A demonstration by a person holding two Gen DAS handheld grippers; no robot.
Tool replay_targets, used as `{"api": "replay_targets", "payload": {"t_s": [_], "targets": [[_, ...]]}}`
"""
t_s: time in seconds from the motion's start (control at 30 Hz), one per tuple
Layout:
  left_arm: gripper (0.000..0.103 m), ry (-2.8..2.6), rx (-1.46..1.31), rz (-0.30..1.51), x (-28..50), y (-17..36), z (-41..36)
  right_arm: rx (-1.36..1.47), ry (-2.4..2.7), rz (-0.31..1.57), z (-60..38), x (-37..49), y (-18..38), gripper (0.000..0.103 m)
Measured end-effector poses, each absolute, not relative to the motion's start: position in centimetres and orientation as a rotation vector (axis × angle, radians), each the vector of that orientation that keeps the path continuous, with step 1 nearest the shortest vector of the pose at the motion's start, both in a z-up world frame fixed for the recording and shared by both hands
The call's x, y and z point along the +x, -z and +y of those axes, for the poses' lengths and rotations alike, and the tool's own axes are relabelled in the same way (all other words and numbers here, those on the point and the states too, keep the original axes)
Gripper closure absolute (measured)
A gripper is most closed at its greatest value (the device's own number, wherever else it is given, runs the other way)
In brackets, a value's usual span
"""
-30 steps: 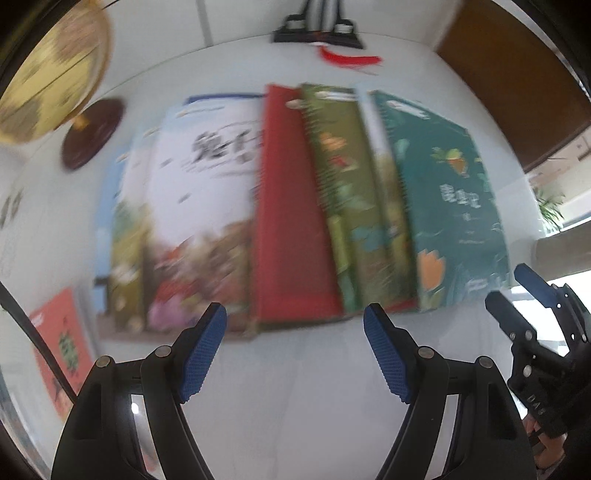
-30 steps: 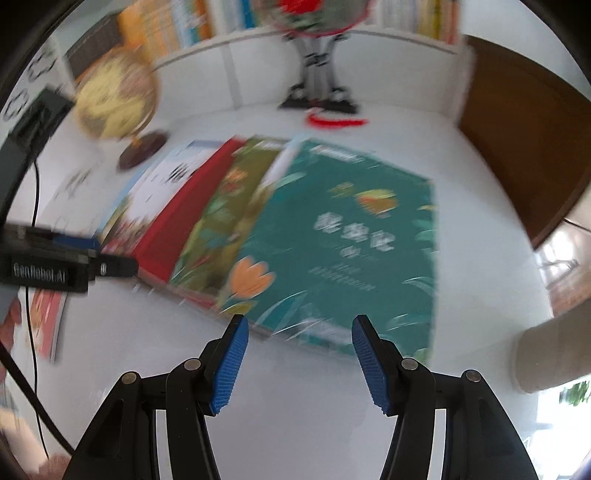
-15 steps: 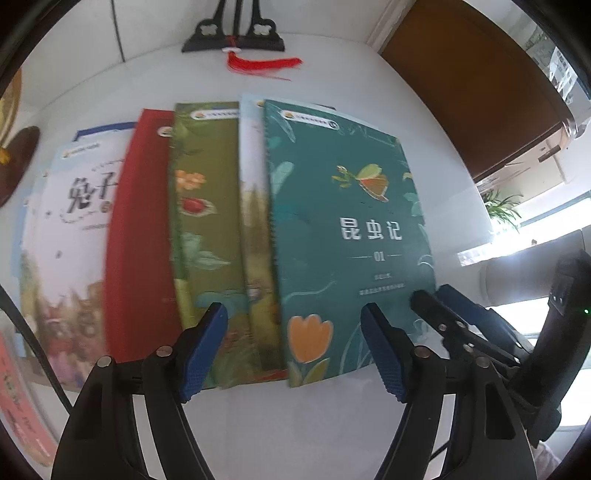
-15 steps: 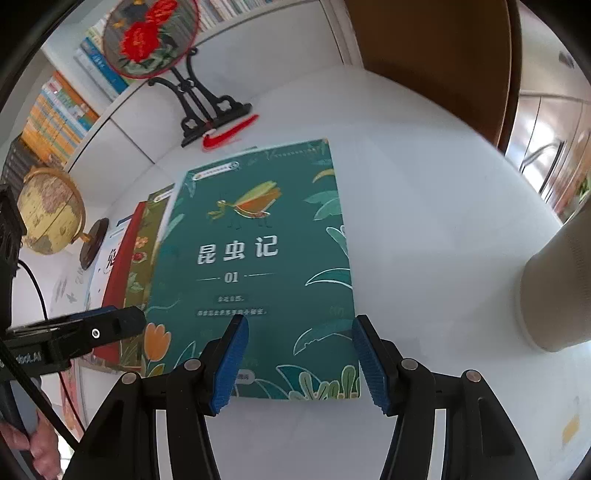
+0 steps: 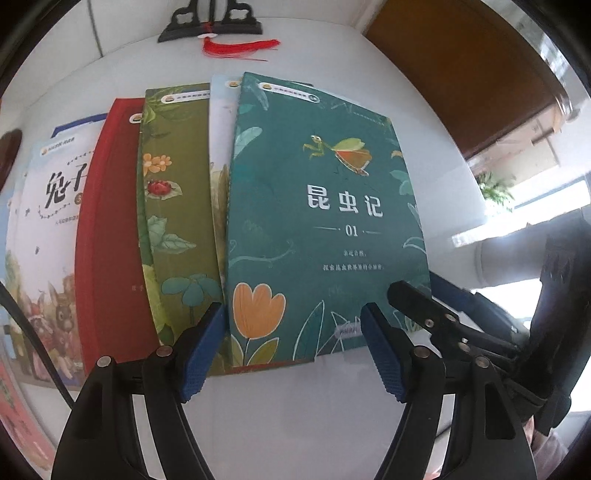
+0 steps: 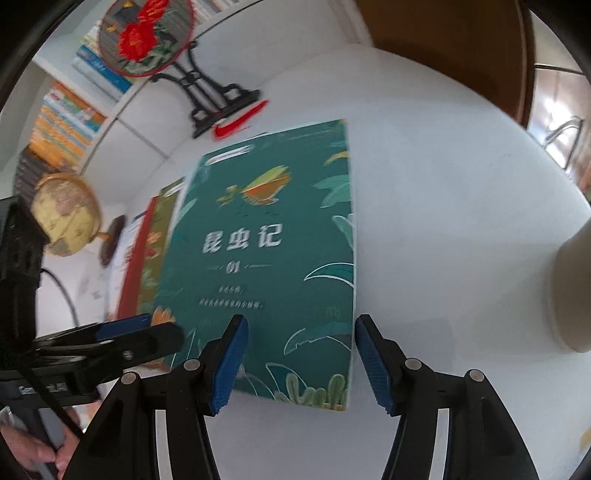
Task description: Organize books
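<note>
Nearest, left gripper with both blue pads spread wide, nothing between them, hovering over the near edge of the teal book; left pad over the book's near left corner, right pad over its lower right part

Just to the right of it, right gripper also wide open and empty, its pads astride the near right corner of the same teal book, left pad over the cover, right pad over bare white table; from the left wrist view, seen as black fingers reaching in over that corner

Beyond the pads, teal book flat on the table, cover up, white title and "01" in the middle, on top of a fanned row of books; to its left, each partly covered by the next: a pale book, an olive green book, a red book, a white book with rabbits

Far right of the right gripper, a beige cylinder, well apart from the books

Farthest ahead, black stand with a round embroidered fan, red tassel at its foot; far left, a globe and shelves of books behind
</note>
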State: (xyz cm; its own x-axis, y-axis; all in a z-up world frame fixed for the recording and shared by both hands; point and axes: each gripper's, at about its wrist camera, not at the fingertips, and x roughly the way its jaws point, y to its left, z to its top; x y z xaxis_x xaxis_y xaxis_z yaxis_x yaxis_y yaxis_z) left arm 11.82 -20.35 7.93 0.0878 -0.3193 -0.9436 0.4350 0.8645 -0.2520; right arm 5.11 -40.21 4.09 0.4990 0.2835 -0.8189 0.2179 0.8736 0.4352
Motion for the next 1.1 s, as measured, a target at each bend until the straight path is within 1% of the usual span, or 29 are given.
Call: {"api": "replay_targets", "payload": {"t_s": [0.1, 0.27, 0.43, 0.6, 0.7, 0.9, 0.93, 1.1], "targets": [[0.031, 0.581, 0.139, 1.365, 10.9, -8.1, -20.4, 0.486, -0.035, 1.082, -39.6, 5.1, -4.1, 0.043], [0.032, 0.591, 0.184, 1.353, 9.5, -8.5, -20.0, 0.525, -0.065, 1.087, -40.0, 4.6, -3.9, 0.043], [0.032, 0.570, 0.219, 1.336, 8.2, -9.0, -18.3, 0.493, -0.113, 1.091, -38.9, 4.2, -4.5, 0.043], [0.032, 0.534, 0.180, 1.370, 7.4, -8.7, -15.4, 0.445, -0.196, 1.104, -36.5, 3.9, -5.0, 0.042], [0.032, 0.499, 0.102, 1.388, 6.8, -8.4, -12.7, 0.447, -0.266, 1.120, -35.1, 3.8, -5.1, 0.042], [0.032, 0.409, -0.052, 1.402, 8.4, -7.8, -9.2, 0.604, -0.281, 1.140, -35.4, 3.3, -3.7, 0.042], [0.030, 0.390, -0.060, 1.411, 8.9, -7.5, -9.0, 0.611, -0.267, 1.136, -35.7, 3.3, -3.7, 0.042], [0.030, 0.375, -0.129, 1.466, 10.8, -5.8, -9.0, 0.671, -0.264, 1.144, -36.2, 3.6, -3.0, 0.043]]}}
